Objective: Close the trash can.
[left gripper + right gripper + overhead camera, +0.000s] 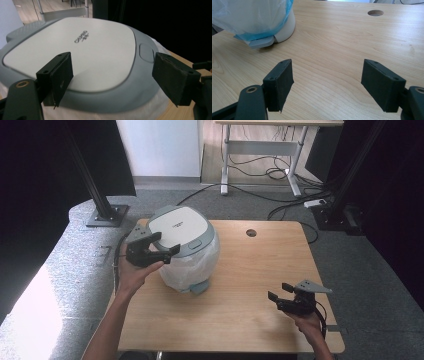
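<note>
Left claw [157,247] gapes wide at the bin [187,250] lid; right claw [280,292] wide, idle. Bin looks light, rigid; grip the lid rim.

soft even light, dark edges, close claws blurred

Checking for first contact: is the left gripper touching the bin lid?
Cannot tell. In the left gripper view the left gripper has its jaws open over the lid, but no plain gap or contact shows; the high view is no clearer.
</note>
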